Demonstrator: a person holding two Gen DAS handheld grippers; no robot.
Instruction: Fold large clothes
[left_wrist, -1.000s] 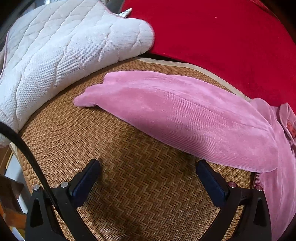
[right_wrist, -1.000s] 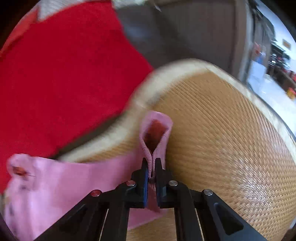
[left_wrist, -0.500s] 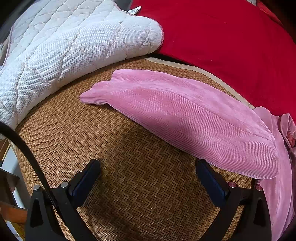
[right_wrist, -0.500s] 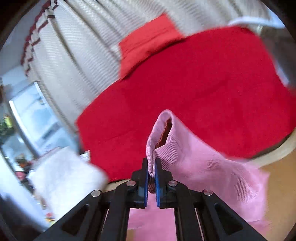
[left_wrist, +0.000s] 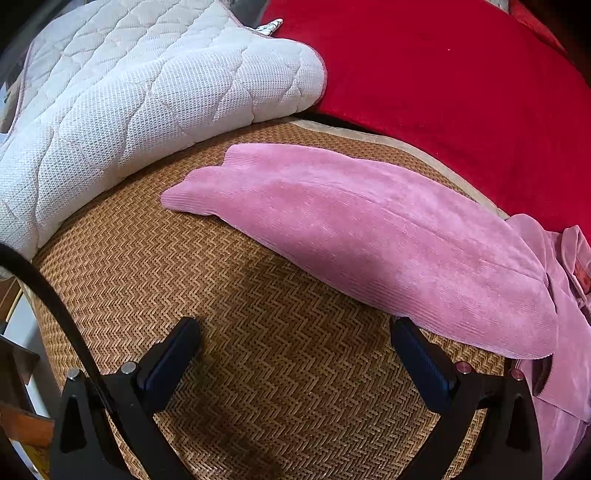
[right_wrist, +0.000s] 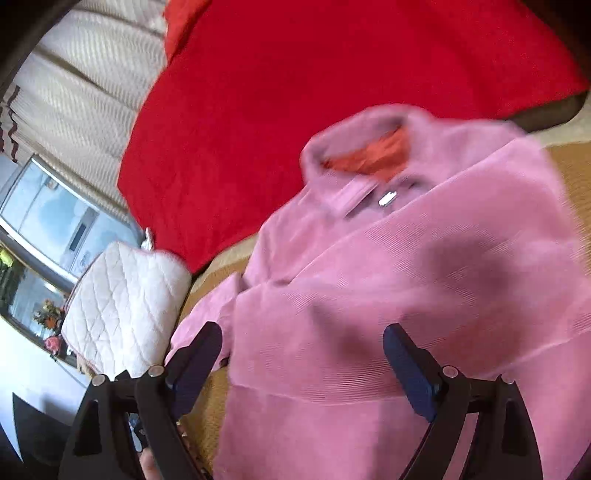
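A pink corduroy jacket (right_wrist: 388, 280) lies on a woven mat (left_wrist: 280, 362), collar with orange lining (right_wrist: 369, 157) toward the red cover. One sleeve (left_wrist: 362, 236) stretches out flat to the left across the mat in the left wrist view. My right gripper (right_wrist: 303, 350) is open and empty, hovering over the jacket's body, where a sleeve lies folded across the chest. My left gripper (left_wrist: 295, 347) is open and empty above bare mat, just in front of the outstretched sleeve; its right finger (left_wrist: 421, 354) is near the sleeve's shoulder end.
A white quilted pad (left_wrist: 129, 92) lies on the mat's far left, also in the right wrist view (right_wrist: 122, 306). A red blanket (left_wrist: 461, 81) borders the mat's far edge. Curtains and a window (right_wrist: 55, 206) stand beyond.
My right gripper carried the cuff it held over the jacket's body, then opened and let it go. My left gripper stayed open, drifting slightly left so the sleeve sits further right in view.
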